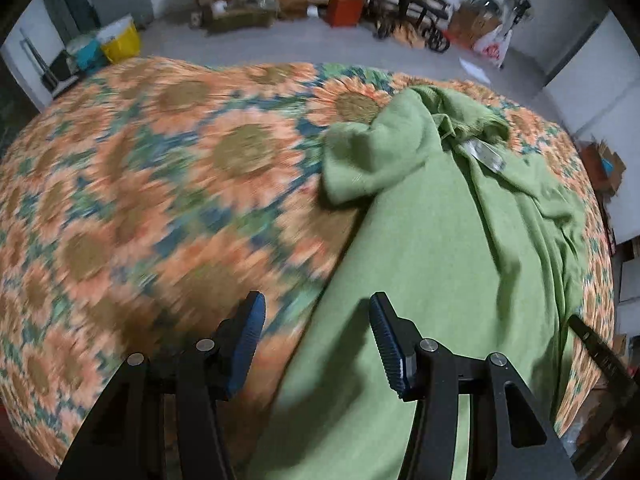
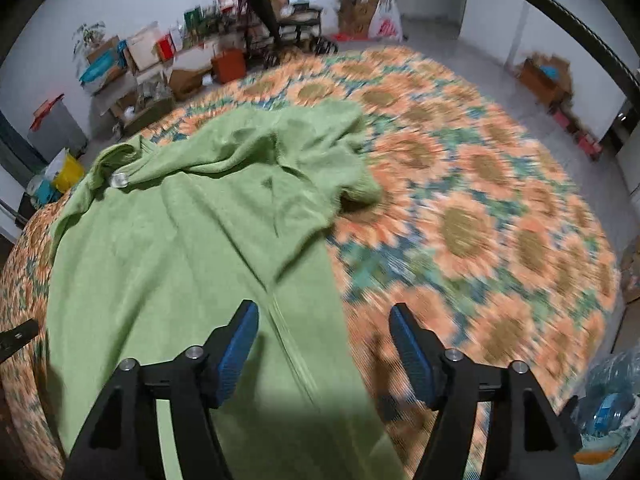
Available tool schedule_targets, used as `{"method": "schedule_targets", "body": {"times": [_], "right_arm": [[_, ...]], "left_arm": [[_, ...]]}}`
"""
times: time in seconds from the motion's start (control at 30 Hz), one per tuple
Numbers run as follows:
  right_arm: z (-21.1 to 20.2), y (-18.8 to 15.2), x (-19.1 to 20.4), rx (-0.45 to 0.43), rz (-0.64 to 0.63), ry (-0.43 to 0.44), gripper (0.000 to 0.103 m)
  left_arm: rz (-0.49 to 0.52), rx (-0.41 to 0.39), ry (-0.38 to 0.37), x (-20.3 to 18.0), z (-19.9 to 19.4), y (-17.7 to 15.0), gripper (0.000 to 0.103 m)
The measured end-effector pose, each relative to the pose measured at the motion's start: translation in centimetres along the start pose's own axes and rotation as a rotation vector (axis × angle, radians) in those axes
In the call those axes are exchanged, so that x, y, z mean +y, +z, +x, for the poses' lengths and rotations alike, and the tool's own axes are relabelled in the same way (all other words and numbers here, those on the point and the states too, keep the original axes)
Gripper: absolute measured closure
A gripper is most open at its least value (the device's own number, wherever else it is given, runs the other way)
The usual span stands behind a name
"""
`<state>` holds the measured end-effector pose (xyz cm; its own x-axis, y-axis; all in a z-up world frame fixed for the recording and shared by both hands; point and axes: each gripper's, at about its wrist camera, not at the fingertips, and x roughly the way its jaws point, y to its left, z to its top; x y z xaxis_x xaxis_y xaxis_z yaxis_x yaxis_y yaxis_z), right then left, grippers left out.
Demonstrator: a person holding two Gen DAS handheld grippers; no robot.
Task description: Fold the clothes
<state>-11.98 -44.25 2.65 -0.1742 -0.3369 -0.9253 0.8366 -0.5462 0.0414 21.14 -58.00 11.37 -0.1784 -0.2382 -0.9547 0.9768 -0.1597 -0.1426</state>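
Note:
A green garment [image 1: 440,240] lies spread lengthwise on a sunflower-patterned bedspread [image 1: 160,180], its far end bunched with a crumpled sleeve and a clear tag near the collar. My left gripper [image 1: 316,312] is open and empty above the garment's left edge. In the right wrist view the same garment [image 2: 180,240] fills the left half, on the bedspread [image 2: 480,220]. My right gripper [image 2: 324,320] is open and empty above the garment's right edge. Its left finger is over the cloth and its right finger over the bedspread.
Beyond the bed lies a grey floor with cardboard boxes, an orange box [image 1: 346,10], a yellow bag [image 1: 120,42] and shelves along the far wall. A plastic water bottle [image 2: 612,396] sits at the lower right. The other gripper's tip [image 1: 596,344] shows at right.

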Motion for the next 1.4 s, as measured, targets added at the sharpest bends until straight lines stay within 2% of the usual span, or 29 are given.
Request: {"method": "schedule_targets", "body": {"times": [0.1,0.13,0.17,0.2,0.23,0.27,0.3,0.43,0.53,0.63,0.67,0.73,0.8,0.83,0.87,0.9,0.97,1.0,1.17,1.27,1.4], "right_arm": [[2.4,1.4,0.5,0.038,-0.005,-0.029,0.031],[2.6,1.7,0.5,0.036,-0.008,-0.030,0.036],[2.7,1.8,0.4,0.029,-0.010,-0.027,0.049],[2.7,2.0,0.3,0.021,-0.013,-0.023,0.058],[2.7,2.1,0.1,0.014,-0.015,-0.019,0.080],[2.8,2.3,0.0,0.007,-0.018,-0.016,0.093],[2.8,2.5,-0.1,-0.001,-0.020,-0.012,0.100],[0.9,3.8,-3.2,-0.069,0.048,-0.061,0.100],[0.1,4.9,-6.1,-0.083,0.124,-0.055,0.101],[0.4,5.9,-9.4,-0.108,0.203,-0.078,0.101],[1.1,5.6,-9.8,-0.088,0.210,-0.091,0.102],[2.8,4.8,-10.2,-0.030,0.203,-0.125,0.099],[2.4,3.6,-9.9,-0.041,0.191,-0.128,0.077],[1.6,2.9,-9.9,-0.064,0.191,-0.115,0.054],[0.5,1.8,-9.5,-0.081,0.184,-0.105,0.047],[-0.6,0.6,-9.1,-0.095,0.173,-0.096,0.045],[-2.9,-1.8,-8.3,-0.125,0.152,-0.078,0.040],[-4.0,-3.0,-7.9,-0.139,0.141,-0.069,0.040],[-9.7,-9.0,-5.9,-0.212,0.087,-0.024,0.040],[-12.6,-12.5,-4.6,-0.256,0.055,-0.010,0.039],[-13.9,-15.9,-2.7,-0.289,0.019,-0.023,0.037]], "left_arm": [[0.000,-0.016,-0.015,-1.4,0.9,2.0,0.048],[0.006,-0.029,-0.013,-1.9,1.1,2.5,0.048],[0.019,-0.038,-0.008,-2.3,1.3,2.8,0.048],[0.031,-0.040,-0.009,-2.7,1.5,2.9,0.065],[0.038,-0.038,-0.014,-2.8,1.7,3.0,0.079],[0.036,-0.036,-0.022,-2.8,1.8,3.1,0.098],[0.036,-0.043,-0.022,-2.8,1.9,3.1,0.098],[0.048,-0.145,0.034,-2.8,0.6,3.1,0.099],[0.016,-0.154,0.028,-2.0,0.5,3.6,0.099],[0.009,-0.149,0.064,-1.5,2.1,4.4,0.099],[0.007,-0.152,0.073,-1.4,2.4,4.6,0.099],[0.004,-0.176,0.071,-1.4,2.3,4.8,0.099],[-0.030,-0.155,0.028,-1.1,2.0,4.7,0.097],[-0.049,-0.131,-0.007,-0.7,1.4,4.2,0.094],[-0.068,-0.106,-0.041,-0.3,0.9,3.8,0.084],[-0.087,-0.081,-0.075,0.0,0.4,3.4,0.070],[-0.093,-0.075,-0.131,0.6,-1.3,1.7,0.049],[-0.089,-0.082,-0.156,0.8,-2.2,0.7,0.047],[-0.029,-0.119,-0.234,1.8,-5.8,-5.3,0.047],[0.013,-0.140,-0.219,2.4,-7.3,-8.6,0.047],[-0.022,-0.158,-0.183,4.5,-7.7,-12.9,0.047]]}}
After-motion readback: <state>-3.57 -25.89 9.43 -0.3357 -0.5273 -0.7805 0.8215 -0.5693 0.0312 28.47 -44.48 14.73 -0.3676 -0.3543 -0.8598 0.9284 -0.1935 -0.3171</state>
